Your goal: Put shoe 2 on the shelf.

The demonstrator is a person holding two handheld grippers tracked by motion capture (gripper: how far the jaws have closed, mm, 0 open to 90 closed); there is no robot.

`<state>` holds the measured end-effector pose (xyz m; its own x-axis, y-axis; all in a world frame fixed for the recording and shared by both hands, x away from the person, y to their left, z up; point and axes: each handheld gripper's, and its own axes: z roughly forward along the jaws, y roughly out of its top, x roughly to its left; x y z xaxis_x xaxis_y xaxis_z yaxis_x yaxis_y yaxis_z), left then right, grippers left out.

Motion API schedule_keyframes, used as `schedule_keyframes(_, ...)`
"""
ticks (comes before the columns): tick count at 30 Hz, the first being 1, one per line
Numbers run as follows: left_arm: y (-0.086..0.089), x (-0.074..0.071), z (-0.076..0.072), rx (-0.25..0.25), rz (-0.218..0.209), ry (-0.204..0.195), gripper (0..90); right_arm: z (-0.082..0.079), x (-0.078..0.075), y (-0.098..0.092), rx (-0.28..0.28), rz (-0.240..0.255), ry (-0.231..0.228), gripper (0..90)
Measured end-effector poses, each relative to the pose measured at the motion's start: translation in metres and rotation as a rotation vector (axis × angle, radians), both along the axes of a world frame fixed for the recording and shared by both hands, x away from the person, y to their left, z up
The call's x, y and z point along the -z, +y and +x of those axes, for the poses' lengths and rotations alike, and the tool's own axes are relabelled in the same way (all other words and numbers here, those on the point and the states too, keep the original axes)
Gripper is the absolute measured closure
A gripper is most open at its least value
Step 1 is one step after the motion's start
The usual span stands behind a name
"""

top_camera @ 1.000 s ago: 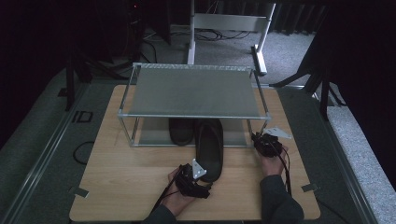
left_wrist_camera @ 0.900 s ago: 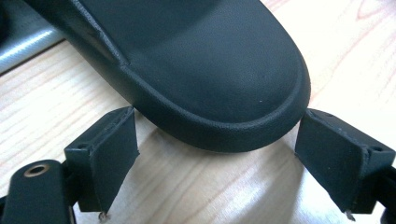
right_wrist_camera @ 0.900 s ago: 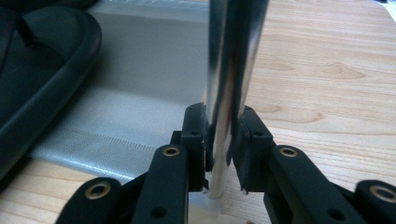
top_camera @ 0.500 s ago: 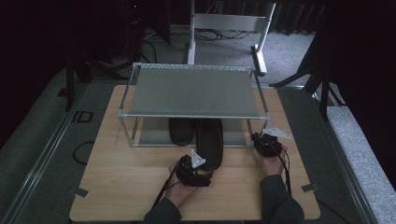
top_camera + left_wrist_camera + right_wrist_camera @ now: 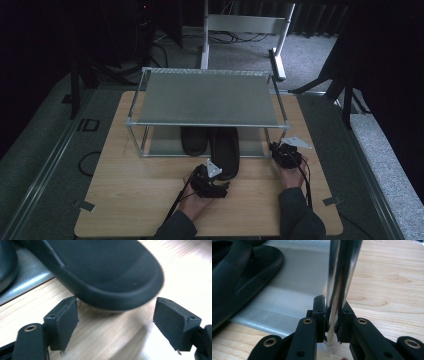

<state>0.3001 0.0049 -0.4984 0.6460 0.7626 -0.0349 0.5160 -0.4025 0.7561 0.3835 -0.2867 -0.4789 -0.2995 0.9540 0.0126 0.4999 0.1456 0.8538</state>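
Hovering spread behind slipper (image 5: pixel 107 272) heel, which is lying half under rack (image 5: pixel 207 100) on bench, left tool (image 5: pixel 212 181) is empty; recommend pushing straight in. Right tool (image 5: pixel 334 322) is pinching rack leg (image 5: pixel 339 277), steadying frame.

A two-tier metal rack (image 5: pixel 207 97) stands on the wooden table (image 5: pixel 130 190). Two black slippers lie side by side on its lower shelf: the left slipper (image 5: pixel 194 140) tucked under, the right slipper (image 5: pixel 225 152) with its heel sticking out over the table. The left gripper (image 5: pixel 210 175) sits just at that heel. The right gripper (image 5: pixel 278 150) is up against the rack's front right leg (image 5: pixel 267 142). Dark floor and cables (image 5: pixel 165 47) lie beyond.
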Motion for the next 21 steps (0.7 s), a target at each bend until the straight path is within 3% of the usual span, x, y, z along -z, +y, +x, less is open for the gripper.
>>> schedule_keyframes(3, 0.003, -0.004, -0.004, 0.011, -0.031, -0.006, 17.3, 0.000, 0.000, 0.000, 0.001, 0.001, 0.000, 80.2)
schedule_keyframes(12, 0.001, -0.005, 0.006, -0.018, 0.009, -0.016, 17.1, 0.000, 0.000, 0.000, -0.002, 0.000, 0.001, 80.5)
schedule_keyframes(21, -0.004, -0.005, 0.019, -0.036, 0.016, -0.022, 17.2, 0.000, 0.000, 0.000, -0.006, -0.004, -0.001, 80.8)
